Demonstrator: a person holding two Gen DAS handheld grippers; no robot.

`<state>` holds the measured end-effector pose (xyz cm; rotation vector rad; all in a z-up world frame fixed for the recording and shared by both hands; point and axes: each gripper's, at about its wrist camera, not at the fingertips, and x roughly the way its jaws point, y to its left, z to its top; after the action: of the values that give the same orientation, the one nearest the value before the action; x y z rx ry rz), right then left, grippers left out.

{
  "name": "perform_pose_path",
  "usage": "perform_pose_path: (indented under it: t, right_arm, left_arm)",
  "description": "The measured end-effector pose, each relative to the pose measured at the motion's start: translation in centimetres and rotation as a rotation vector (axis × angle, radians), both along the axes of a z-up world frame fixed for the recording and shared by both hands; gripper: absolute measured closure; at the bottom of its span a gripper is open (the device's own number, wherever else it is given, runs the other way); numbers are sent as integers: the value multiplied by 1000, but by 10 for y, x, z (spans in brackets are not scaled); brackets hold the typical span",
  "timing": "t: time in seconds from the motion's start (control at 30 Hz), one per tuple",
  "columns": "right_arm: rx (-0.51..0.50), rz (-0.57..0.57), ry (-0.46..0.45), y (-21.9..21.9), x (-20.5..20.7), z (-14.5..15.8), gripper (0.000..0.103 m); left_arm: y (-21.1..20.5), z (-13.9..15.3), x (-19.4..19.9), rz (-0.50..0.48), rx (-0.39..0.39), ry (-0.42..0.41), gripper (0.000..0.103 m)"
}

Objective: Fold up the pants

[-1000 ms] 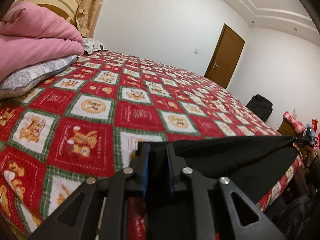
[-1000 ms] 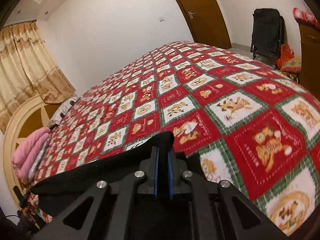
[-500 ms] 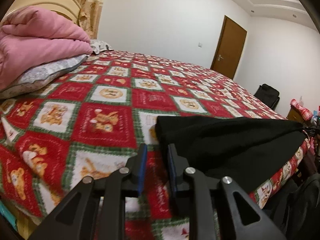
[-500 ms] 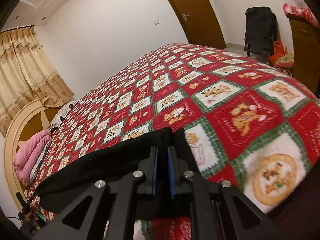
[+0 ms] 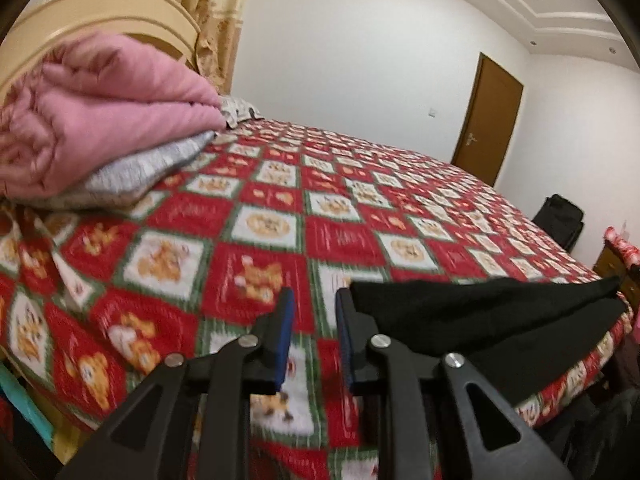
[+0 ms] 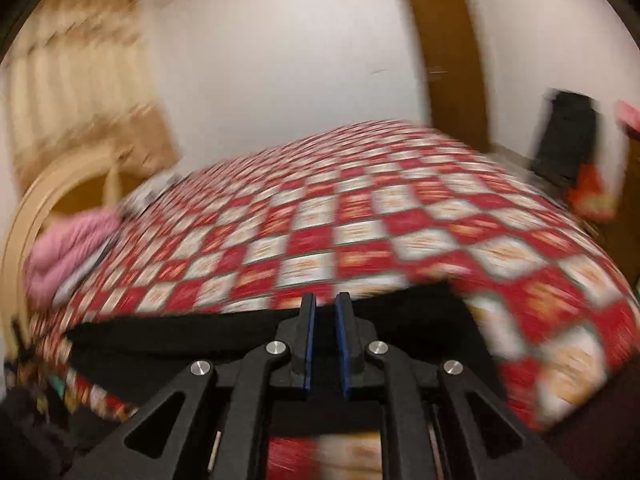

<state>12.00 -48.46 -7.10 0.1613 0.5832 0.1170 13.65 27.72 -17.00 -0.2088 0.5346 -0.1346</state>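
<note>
The black pants (image 5: pixel 480 320) lie flat along the near edge of the bed, on the red and white patterned bedspread (image 5: pixel 280 220). In the left wrist view my left gripper (image 5: pixel 314 304) is open and empty, just left of the pants' left end. In the blurred right wrist view the pants (image 6: pixel 200 332) stretch to the left, and my right gripper (image 6: pixel 323 304) stands slightly open above their near edge, holding nothing.
A folded pink blanket (image 5: pixel 92 116) on a grey pillow (image 5: pixel 140 172) lies at the head of the bed by the headboard (image 5: pixel 100 12). A brown door (image 5: pixel 488 120) and a black bag (image 5: pixel 560 220) stand beyond the foot. A wooden cabinet (image 5: pixel 616 268) is at the right.
Both grippers let go of the pants and opened. The pants now lie on the bed. The left gripper moved left off the cloth; the right gripper pulled back and swung fast.
</note>
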Motion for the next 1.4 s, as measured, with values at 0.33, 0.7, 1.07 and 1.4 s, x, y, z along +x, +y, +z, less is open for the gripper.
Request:
perform_pose_path:
  t: [0.33, 0.7, 1.07, 1.4]
  right_arm:
    - [-33, 507, 190, 244, 139, -49, 93]
    - [-75, 555, 381, 346, 203, -114, 93]
    - [-37, 700, 491, 346, 145, -128, 93]
    - [-24, 756, 553, 343, 85, -141, 93]
  left_arm:
    - [-34, 7, 37, -20, 14, 48, 79]
    - [-56, -14, 38, -119, 21, 122, 79]
    - [-60, -26, 16, -159, 27, 156, 79]
    - [-49, -30, -11, -137, 42, 184, 78]
